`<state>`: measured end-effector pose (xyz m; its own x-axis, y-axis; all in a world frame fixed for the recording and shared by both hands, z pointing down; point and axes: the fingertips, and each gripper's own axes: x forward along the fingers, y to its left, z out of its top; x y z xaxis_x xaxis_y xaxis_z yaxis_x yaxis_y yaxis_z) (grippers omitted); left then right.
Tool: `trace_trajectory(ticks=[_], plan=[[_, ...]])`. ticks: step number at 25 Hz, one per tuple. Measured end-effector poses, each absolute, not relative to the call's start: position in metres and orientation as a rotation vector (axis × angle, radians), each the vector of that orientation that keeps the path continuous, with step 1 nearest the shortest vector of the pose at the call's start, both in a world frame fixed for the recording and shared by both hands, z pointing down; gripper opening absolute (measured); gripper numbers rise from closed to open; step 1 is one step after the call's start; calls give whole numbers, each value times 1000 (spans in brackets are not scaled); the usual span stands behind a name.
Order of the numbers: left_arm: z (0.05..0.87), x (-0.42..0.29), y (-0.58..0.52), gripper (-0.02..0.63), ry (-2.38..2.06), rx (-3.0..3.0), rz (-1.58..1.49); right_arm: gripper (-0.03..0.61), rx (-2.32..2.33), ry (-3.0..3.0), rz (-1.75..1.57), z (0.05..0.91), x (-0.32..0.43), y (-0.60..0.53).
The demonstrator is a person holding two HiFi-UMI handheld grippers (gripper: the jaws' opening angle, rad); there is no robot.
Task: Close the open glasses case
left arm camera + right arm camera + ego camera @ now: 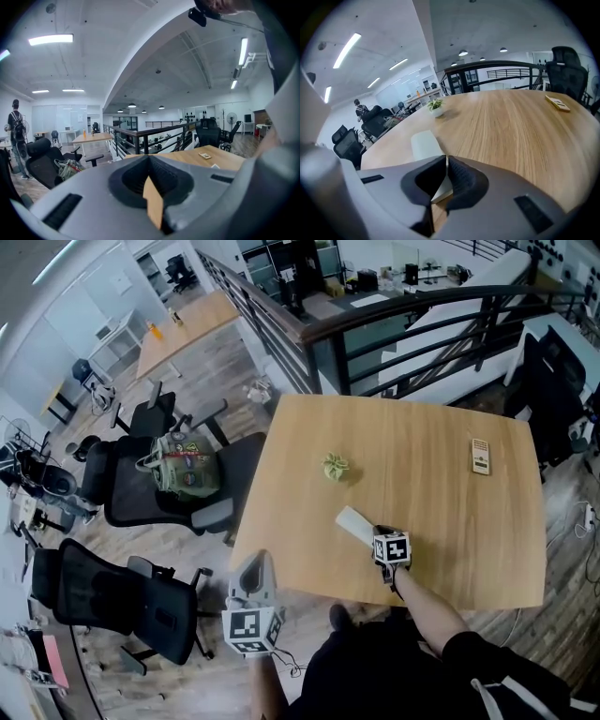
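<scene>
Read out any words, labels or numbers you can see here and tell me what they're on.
Nothing here is legible.
Green bag on the chair: patches, too small to read.
Flat device on the table: markings too blurred.
Glasses case: plain.
Cubes on left gripper and right gripper: square patterns, no letters.

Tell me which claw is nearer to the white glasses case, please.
Right. The right claw is at the near end of the glasses case; the left claw is apart, by the table edge.

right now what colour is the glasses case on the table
The glasses case is plain white; the right gripper view shows it best.
</scene>
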<state>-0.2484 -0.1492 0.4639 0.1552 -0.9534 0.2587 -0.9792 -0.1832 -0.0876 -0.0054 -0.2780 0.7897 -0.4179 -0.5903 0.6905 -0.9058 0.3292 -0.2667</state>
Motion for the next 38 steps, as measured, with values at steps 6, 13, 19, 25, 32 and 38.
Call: trace_trajectory(ticks=[6, 13, 19, 25, 32, 38], plan=[[465, -248, -152, 0, -1939, 2318, 379, 17, 1247, -2195, 802, 779, -15, -280], [462, -235, -159, 0, -1918, 2360, 356, 15, 1247, -2514, 365, 650, -19, -273], [456, -232, -167, 0, -1967, 2399, 327, 15, 1357, -2712, -86, 504, 9, -234], [447, -243, -173, 0, -2033, 2400, 326, 15, 1498, -2678, -124, 465, 48, -224], [441, -245, -178, 0, -2044, 2415, 331, 14, 1534, -2660, -191, 444, 59, -224], [440, -240, -179, 0, -2032, 2431, 328, 14, 1550, -2638, -193, 442, 58, -221]])
